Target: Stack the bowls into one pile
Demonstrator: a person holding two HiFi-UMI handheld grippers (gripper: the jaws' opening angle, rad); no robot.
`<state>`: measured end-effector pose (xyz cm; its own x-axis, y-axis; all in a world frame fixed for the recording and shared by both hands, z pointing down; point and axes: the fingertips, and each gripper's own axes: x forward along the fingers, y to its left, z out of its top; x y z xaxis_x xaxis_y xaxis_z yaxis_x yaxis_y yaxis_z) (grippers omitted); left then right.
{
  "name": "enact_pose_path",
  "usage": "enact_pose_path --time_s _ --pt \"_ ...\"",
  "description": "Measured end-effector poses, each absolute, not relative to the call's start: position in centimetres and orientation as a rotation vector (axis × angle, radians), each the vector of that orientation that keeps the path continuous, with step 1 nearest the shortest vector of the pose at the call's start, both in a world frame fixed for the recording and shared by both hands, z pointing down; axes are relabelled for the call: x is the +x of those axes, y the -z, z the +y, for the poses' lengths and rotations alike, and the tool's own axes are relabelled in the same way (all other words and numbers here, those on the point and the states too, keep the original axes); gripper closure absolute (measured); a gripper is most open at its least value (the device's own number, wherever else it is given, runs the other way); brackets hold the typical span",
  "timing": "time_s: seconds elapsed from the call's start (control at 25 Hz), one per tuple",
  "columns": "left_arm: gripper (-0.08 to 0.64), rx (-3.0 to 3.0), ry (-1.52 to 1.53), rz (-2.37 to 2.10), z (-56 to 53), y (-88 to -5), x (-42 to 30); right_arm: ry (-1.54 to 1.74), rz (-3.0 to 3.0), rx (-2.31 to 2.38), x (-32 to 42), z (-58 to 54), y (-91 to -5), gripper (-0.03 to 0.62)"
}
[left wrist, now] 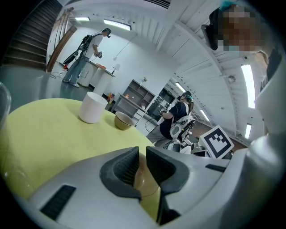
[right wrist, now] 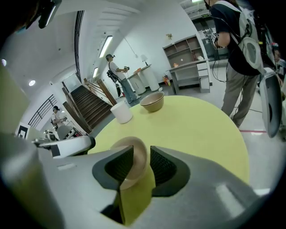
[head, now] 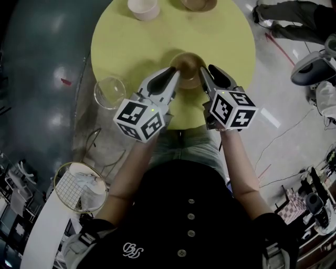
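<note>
step in hand looks like the pickup of the near tan bowl (head: 187, 65), which sits on the yellow table (head: 136, 42) close to its near edge. left gripper (left wrist: 142, 163) is narrowed right down on the bowl's left rim, with the wall filling the gap. right gripper (right wrist: 141, 163) is narrow on the opposite rim, 1 jaw inside and 1 outside, the outer pad all but touching. i read that as a grip too, though a looser one.

to do it well:
- firm up the right side before lifting, or the bowl will pivot on the left pinch
- raise both hands together, rim level
- carry to the far tan bowl (head: 198, 4), which looks like a match, and lower straight in

around:
- white bowl (head: 143, 8) sits near the far tan one, on its left, so come in from the near side
- glass bowl (head: 110, 93) is at the table's left edge, near the left forearm. an elbow swing could knock it
- table between near and far bowls is bare
- person (right wrist: 237, 44) stands past the far right edge, apart from it
</note>
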<state>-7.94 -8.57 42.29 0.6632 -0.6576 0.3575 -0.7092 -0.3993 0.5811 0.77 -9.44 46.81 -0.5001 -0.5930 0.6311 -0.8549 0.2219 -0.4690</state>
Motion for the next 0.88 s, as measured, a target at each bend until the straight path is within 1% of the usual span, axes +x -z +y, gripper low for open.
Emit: enact_pose_path --time_s 0.2,0.44,0.52,0.64,0.88 --pt "0.520 2.146 -0.084 -1.044 -8.1 -42.6 -7.9 -1.192 -2.152 1.341 0.7 -8.5 -48.1 0.490" --pt "0.520 2.153 -0.083 -1.031 -7.9 -42.8 -8.0 -1.206 -2.126 1.321 0.5 -7.9 -49.0 0.517" --pt "0.520 2.150 -0.077 -1.029 -7.9 -42.8 -8.0 -1.194 -2.109 1.331 0.7 -8.0 -49.2 0.544" --pt "0.520 2.149 -0.074 -1.035 -8.2 -42.8 -7.8 -1.184 -2.093 1.341 1.0 -8.3 -49.2 0.562" --pt "0.520 2.143 -0.060 -1.039 -8.3 -42.6 -7.8 -1.179 -2.101 1.309 0.7 -8.6 -48.9 0.578"
